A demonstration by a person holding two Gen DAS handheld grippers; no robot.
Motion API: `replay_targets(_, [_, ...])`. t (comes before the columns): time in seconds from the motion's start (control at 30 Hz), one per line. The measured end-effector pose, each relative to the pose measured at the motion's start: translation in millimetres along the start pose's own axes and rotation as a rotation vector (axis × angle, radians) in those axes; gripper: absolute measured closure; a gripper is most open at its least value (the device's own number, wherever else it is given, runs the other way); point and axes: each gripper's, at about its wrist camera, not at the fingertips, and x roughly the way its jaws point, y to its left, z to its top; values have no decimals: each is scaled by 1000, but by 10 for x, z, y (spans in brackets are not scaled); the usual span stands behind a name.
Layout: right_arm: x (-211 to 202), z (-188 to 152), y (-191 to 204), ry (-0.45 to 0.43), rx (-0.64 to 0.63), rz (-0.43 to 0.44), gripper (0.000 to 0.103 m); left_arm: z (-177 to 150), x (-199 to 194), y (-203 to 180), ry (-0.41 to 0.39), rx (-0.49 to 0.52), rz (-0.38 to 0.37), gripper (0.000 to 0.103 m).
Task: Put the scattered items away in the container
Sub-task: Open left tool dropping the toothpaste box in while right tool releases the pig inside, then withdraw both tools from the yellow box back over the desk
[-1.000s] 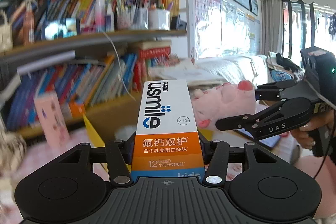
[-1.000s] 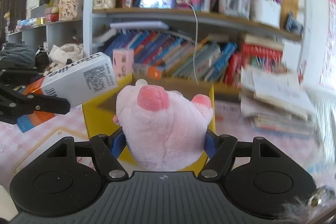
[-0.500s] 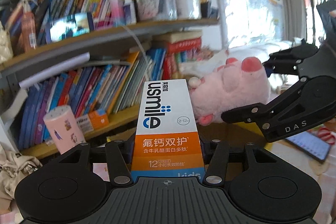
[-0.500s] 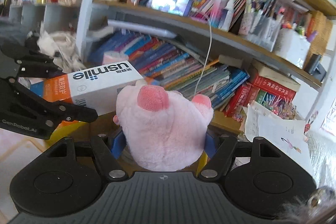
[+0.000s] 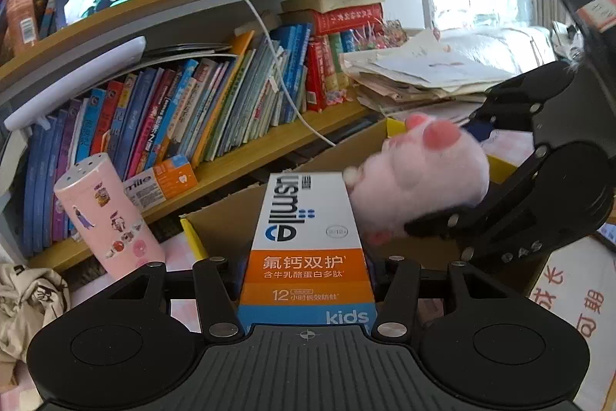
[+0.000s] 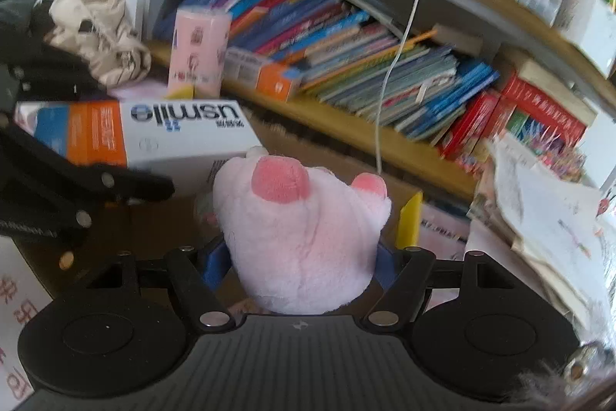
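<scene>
My left gripper (image 5: 306, 280) is shut on a white, orange and blue usmile toothpaste box (image 5: 308, 241), which points over the open cardboard box (image 5: 231, 218) with yellow flaps. The toothpaste box also shows in the right wrist view (image 6: 154, 133). My right gripper (image 6: 300, 268) is shut on a pink plush toy (image 6: 296, 237) and holds it above the same cardboard box (image 6: 154, 230). The plush (image 5: 419, 176) and the right gripper (image 5: 539, 203) sit close to the right of the toothpaste box in the left wrist view.
A bookshelf (image 5: 215, 110) full of books stands right behind the box. A pink cylinder (image 5: 107, 218) and a second usmile box (image 5: 161, 180) stand at its foot. A paper stack (image 5: 415, 72) lies right, crumpled cloth (image 5: 27, 295) left. A white cable (image 6: 400, 45) hangs down.
Both grippers have tilted downward and moved closer to the cardboard box, each still holding its item. The box opening now shows beneath them.
</scene>
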Motion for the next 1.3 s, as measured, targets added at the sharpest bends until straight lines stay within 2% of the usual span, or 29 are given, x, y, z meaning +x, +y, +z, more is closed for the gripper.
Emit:
replay_targets(0.17, [104, -96, 63, 40, -16, 18, 31, -28, 31, -143, 3, 81, 25, 50])
replay_targets(0.3, [66, -112, 39, 30, -1, 27, 26, -43, 54, -177, 11, 94, 20, 44])
replay_targets(0.37, [46, -115, 45, 22, 1, 36, 24, -52, 14, -198, -9, 100, 19, 33])
replay_targets(0.43, [6, -117, 54, 11, 1, 30, 24, -55, -50, -236, -34, 113, 45, 28])
replay_targets(0.53, [-60, -115, 34, -7, 19, 34, 22, -68, -160, -275, -63, 131, 41, 20])
replay_targets(0.77, [-317, -129, 45, -62, 57, 29, 20, -140, -403, -450, -106, 197, 57, 13])
replay_targets(1.0, [-708, -193, 115, -152, 81, -2, 18, -221, -731, -499, -175, 150, 76, 6])
replay_targets(1.3, [-1204, -435, 257, -209, 80, -12, 16, -516, -1124, -504, -183, 115, 62, 5])
